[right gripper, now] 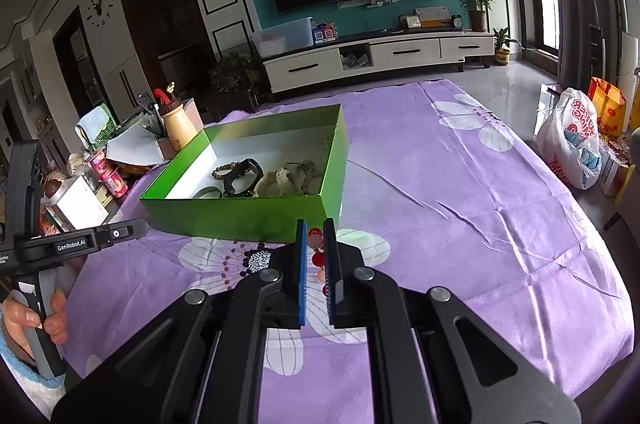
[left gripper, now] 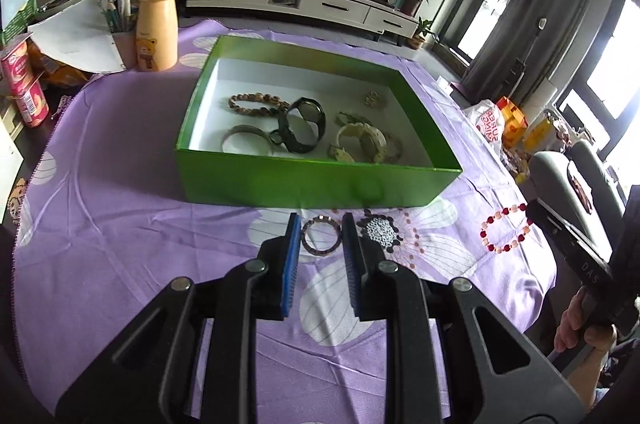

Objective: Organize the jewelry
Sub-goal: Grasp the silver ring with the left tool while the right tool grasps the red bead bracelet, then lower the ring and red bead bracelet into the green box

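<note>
While the worktop [left gripper: 120,224] lies under a purple cloth printed with white flowers, a cream bear-printed bottle with a brown cap [left gripper: 157,23] stands at its far left beside a pen holder. Further right sits the open green cardboard box with a white floor [left gripper: 312,179], holding a brown wooden bead bracelet [left gripper: 256,103], a black wristwatch [left gripper: 302,125], a pale bangle [left gripper: 244,139] and a cream strap watch [left gripper: 360,139]. Just in front of the box, the left gripper [left gripper: 320,236] has its blue-padded fingers [left gripper: 294,244] narrowly apart and pressed on a thin brownish metal ring bracelet [left gripper: 320,236], held above the cloth. Right again, the right gripper [right gripper: 315,244] has its fingers nearly together, pinching a red, pink and white bead bracelet [left gripper: 506,228] that hangs from the tips near the worktop's edge.
</note>
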Demonstrator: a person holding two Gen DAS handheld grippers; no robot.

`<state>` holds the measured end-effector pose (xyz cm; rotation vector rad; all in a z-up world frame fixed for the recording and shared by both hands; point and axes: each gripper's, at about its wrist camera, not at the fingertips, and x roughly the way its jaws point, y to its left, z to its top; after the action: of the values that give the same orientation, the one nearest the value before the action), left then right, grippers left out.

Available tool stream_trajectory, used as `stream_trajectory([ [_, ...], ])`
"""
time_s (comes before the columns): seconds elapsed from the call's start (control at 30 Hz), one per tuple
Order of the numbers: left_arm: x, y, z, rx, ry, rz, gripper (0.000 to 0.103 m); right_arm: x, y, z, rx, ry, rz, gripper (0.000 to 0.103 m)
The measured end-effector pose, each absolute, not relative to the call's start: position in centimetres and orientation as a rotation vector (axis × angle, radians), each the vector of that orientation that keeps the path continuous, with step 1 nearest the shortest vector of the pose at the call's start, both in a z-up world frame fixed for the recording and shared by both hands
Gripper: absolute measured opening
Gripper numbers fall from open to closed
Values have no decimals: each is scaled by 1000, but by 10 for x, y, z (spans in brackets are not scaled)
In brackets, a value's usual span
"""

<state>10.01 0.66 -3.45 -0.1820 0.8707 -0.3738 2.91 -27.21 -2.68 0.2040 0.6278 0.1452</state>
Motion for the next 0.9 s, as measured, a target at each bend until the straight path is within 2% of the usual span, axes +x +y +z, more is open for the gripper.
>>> stream_trajectory([
  [0.37, 125, 31, -13, -227, 878, -365, 20, 43, -254, -16, 187, 617, 186, 7],
  [0.9, 148, 14, 3, -155, 836, -361, 21, 79, -233, 6, 154, 580, 228, 7],
])
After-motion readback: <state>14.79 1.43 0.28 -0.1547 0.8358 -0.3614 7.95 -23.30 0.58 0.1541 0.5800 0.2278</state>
